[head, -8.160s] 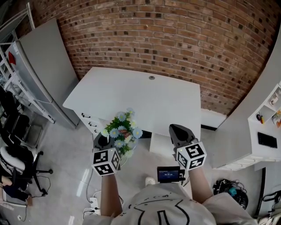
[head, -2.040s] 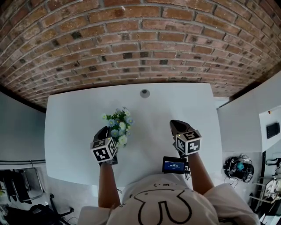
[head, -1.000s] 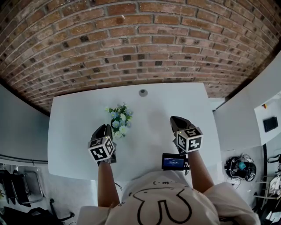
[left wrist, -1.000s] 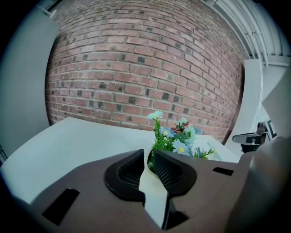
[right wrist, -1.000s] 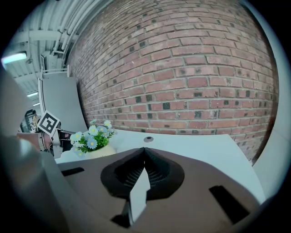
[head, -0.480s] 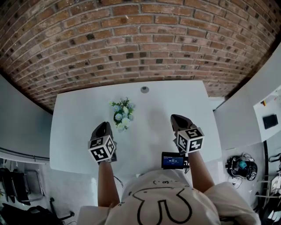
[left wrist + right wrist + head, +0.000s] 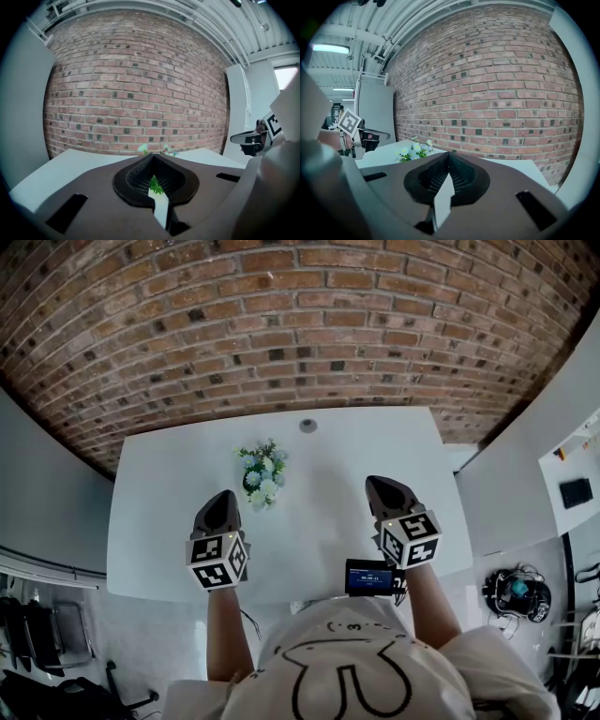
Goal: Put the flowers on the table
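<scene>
Small blue-and-white flower bunch (image 7: 262,474) sits on the white table (image 7: 323,545); left gripper (image 7: 223,498) and right gripper (image 7: 375,486) fingers pressed together, empty.

Flowers (image 7: 262,474) on table (image 7: 328,531), before wall (image 7: 281,334)

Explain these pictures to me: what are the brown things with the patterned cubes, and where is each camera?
No robot here: a person holds a two-jaw gripper in each hand, the left gripper and the right gripper; the cubes belong to them. The head view comes from a camera on the person's head, looking down; the other two come from cameras riding on each gripper. A bunch of flowers sits on the white table. Both grippers have their jaws together and hold nothing.
</scene>
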### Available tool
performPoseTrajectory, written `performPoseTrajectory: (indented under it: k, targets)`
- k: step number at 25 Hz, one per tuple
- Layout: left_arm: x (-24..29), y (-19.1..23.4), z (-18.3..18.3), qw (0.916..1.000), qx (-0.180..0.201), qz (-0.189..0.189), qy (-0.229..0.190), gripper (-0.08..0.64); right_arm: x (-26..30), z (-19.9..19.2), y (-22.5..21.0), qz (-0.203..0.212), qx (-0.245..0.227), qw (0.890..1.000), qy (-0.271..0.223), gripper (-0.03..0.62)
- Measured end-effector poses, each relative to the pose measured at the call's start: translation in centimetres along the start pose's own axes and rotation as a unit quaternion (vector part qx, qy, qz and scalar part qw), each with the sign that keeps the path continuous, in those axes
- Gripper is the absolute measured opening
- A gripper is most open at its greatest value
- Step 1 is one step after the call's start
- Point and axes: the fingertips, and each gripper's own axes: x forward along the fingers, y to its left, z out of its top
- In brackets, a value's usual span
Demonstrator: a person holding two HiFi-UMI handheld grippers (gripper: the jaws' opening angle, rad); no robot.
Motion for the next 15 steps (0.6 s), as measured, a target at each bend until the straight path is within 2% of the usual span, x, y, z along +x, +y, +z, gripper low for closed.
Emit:
performPoseTrajectory:
  k: [8, 15]
  targets:
    - [-2.1, -1.4, 3.9, 0.9949, 0.055, -0.004, -0.084, 0.011, -1.6, 2.9, 0.6, 0.002, -0.025, 0.998, -0.05, 0.014]
    - [-3.8, -2.0, 6.9, 0.9828, 0.082, 0.002, -0.166, 0.011, -2.3, 4.4, 0.9, -0.005, -0.06, 0.995, -0.084, 0.014]
